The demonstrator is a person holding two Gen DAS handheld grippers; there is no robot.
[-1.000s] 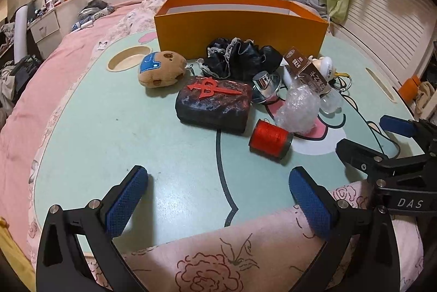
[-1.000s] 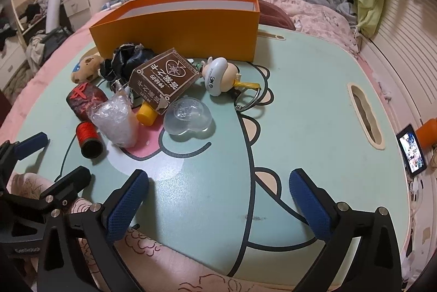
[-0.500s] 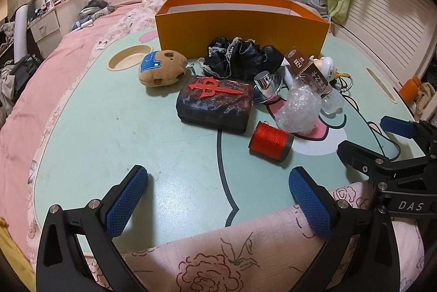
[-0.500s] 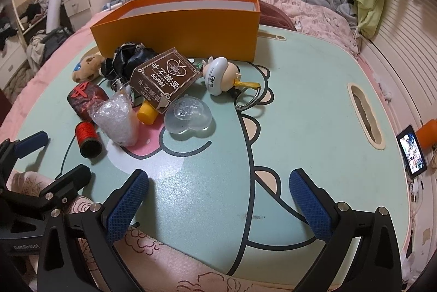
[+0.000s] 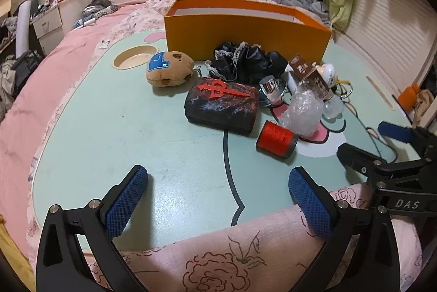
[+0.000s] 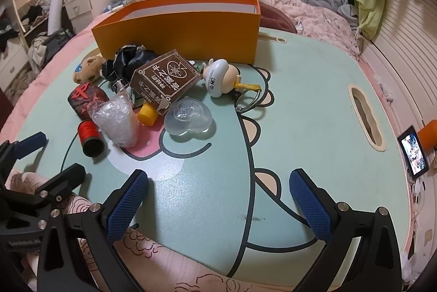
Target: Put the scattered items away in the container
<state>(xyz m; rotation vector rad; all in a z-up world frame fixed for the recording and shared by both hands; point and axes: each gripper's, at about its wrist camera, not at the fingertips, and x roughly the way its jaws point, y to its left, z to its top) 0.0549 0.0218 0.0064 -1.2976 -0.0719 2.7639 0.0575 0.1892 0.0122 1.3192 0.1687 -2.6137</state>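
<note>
Orange box point(image 5: 245, 32) is empty so far; nothing has shifted since before, and we hold left gripper point(image 5: 218, 191) and right gripper point(image 6: 218, 193) spread apart, nothing picked.

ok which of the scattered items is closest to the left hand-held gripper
The red thread spool, lying on its side at the pile's near edge; everything else sits farther back toward the orange box.

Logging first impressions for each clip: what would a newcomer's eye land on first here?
Probably the big orange box, standing open at the far side of the mint cartoon table, with a jumble of small things heaped in front of it. In that heap, the red thread spool lies nearest, beside a dark pouch bearing a red emblem, and a brown plush toy sits to the left. Both the left gripper and right gripper are open and empty near the table's front edge.
</note>
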